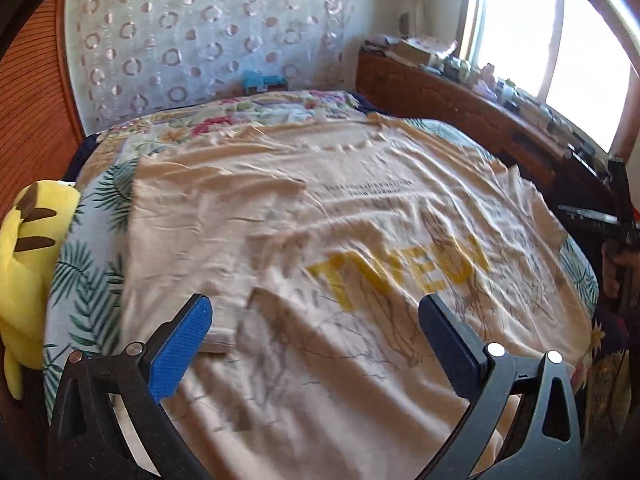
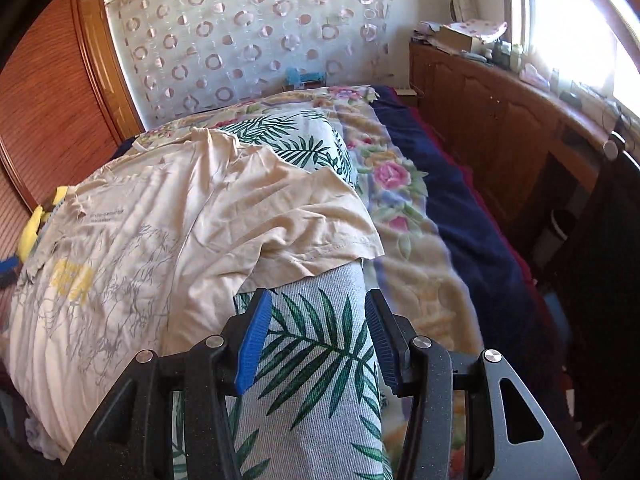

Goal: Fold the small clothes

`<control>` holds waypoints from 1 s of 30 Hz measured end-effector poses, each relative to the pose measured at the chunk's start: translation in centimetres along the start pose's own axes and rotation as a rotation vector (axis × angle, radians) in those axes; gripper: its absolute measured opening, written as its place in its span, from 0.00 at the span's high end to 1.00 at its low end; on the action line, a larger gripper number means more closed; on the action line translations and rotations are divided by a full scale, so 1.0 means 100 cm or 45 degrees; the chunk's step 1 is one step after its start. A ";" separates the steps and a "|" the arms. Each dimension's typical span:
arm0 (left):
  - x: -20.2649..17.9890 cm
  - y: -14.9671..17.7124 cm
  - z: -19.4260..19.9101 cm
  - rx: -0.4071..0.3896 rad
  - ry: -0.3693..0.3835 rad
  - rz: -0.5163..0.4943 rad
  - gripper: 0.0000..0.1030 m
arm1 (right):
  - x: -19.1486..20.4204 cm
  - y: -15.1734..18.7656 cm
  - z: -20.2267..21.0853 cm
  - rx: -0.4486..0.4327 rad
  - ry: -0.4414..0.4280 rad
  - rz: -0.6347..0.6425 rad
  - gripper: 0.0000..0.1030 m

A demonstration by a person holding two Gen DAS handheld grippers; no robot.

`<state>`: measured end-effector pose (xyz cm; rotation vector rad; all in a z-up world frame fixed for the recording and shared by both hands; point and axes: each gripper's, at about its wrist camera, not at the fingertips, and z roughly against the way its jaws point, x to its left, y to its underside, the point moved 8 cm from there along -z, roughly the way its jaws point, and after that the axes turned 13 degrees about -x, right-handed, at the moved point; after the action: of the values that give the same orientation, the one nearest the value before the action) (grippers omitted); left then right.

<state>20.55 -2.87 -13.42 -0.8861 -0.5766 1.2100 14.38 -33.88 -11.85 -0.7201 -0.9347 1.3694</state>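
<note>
I am judging the folding as barely started: the beige T-shirt [image 1: 320, 216] is lying spread across the bed, print side up with its yellow lettering [image 1: 400, 276] showing, wrinkled but mostly flat, and in the left wrist view one sleeve [image 1: 224, 320] appears turned in toward the body near my left gripper [image 1: 316, 316]. From the right wrist view the other sleeve [image 2: 320, 236] is draping loose over the leaf-print pillow [image 2: 320, 344], its hem just beyond my right gripper [image 2: 316, 320], so that side is still waiting to be folded, and the body fold is left too. I am holding the left gripper low over the near part of the T-shirt, pointing down and forward, its jaws spread wide with nothing between them; whether the fingers are brushing the cloth I cannot tell. I am holding the right gripper angled down over the leaf-print pillow, just short of the sleeve hem, jaws partly apart and pinching nothing, only pillow fabric showing between the blue pads [image 2: 252, 344]. A yellow plush toy [image 1: 28, 264] is sitting beside the T-shirt's far-left edge, and a floral blanket [image 2: 404, 216] is lying just beyond the pillow.
</note>
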 end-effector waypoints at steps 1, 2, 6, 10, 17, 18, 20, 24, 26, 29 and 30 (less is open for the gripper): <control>-0.004 0.002 -0.003 0.012 0.002 -0.013 0.00 | -0.005 -0.003 0.001 0.002 -0.001 -0.011 0.51; -0.008 0.004 -0.006 0.023 0.004 -0.023 0.00 | -0.008 -0.007 -0.002 0.004 0.000 -0.020 0.51; -0.017 0.010 -0.013 0.059 0.009 -0.056 0.00 | -0.020 -0.017 -0.020 0.016 -0.011 -0.087 0.51; -0.020 0.016 -0.021 0.094 -0.005 -0.078 0.00 | -0.024 -0.024 -0.032 0.034 -0.021 -0.123 0.51; -0.021 0.031 -0.035 0.165 -0.032 -0.102 0.00 | -0.028 -0.030 -0.051 0.095 -0.018 -0.139 0.51; -0.022 0.031 -0.035 0.165 -0.029 -0.100 0.00 | -0.028 -0.029 -0.052 0.105 -0.017 -0.135 0.51; -0.021 0.031 -0.034 0.162 -0.033 -0.096 0.00 | -0.028 -0.031 -0.053 0.111 -0.027 -0.129 0.51; -0.020 0.031 -0.033 0.157 -0.031 -0.097 0.00 | -0.026 -0.036 -0.051 0.102 -0.041 -0.110 0.78; -0.020 0.032 -0.033 0.155 -0.032 -0.097 0.00 | -0.022 -0.038 -0.051 0.093 -0.007 -0.047 0.86; -0.020 0.031 -0.033 0.154 -0.032 -0.098 0.00 | -0.016 -0.040 -0.055 0.097 0.018 0.036 0.96; -0.020 0.031 -0.033 0.155 -0.032 -0.098 0.00 | -0.013 -0.041 -0.053 0.094 0.025 0.059 0.96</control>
<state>20.92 -5.42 -17.67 -0.7409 -0.5468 1.1750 21.11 -35.08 -10.95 -0.7018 -0.8518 1.4278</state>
